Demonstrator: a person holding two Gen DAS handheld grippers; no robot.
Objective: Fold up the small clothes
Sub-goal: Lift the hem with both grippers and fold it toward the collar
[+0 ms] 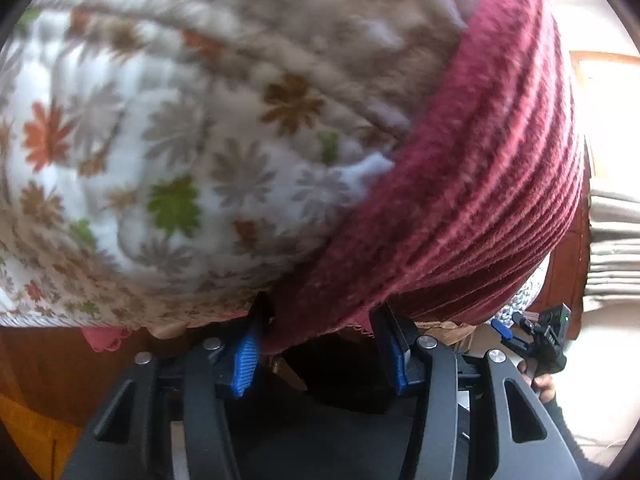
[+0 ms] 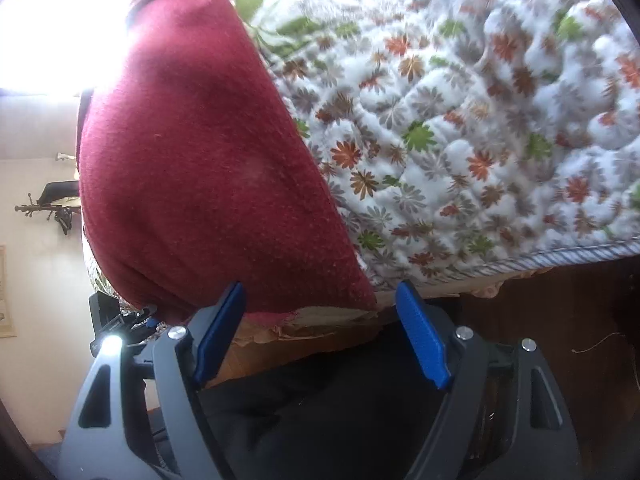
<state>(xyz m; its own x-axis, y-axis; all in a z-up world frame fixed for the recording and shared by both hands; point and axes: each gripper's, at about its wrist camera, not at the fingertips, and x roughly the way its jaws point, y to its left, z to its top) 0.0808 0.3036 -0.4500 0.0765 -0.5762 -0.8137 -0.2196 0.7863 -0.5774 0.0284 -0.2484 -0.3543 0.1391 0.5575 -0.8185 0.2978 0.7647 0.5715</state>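
A dark red knitted garment [image 1: 460,184] lies on a floral quilt [image 1: 168,152] at the bed's near edge, its ribbed part in the left wrist view. My left gripper [image 1: 320,309] is open, and the garment's lower edge hangs between its blue pads [image 1: 245,360] without being pinched. In the right wrist view the same garment [image 2: 200,168] fills the left half over the quilt [image 2: 480,140]. My right gripper [image 2: 321,286] is open too, its fingertips at the garment's bottom edge with the left pad [image 2: 218,332] just under the cloth.
The quilt's striped border [image 2: 540,262] runs along a dark wooden bed frame [image 2: 560,312]. A person's dark clothing [image 2: 340,408] lies below the fingers. The other gripper [image 1: 540,336], held in a hand, shows at far right. A bright window [image 2: 52,20] is behind.
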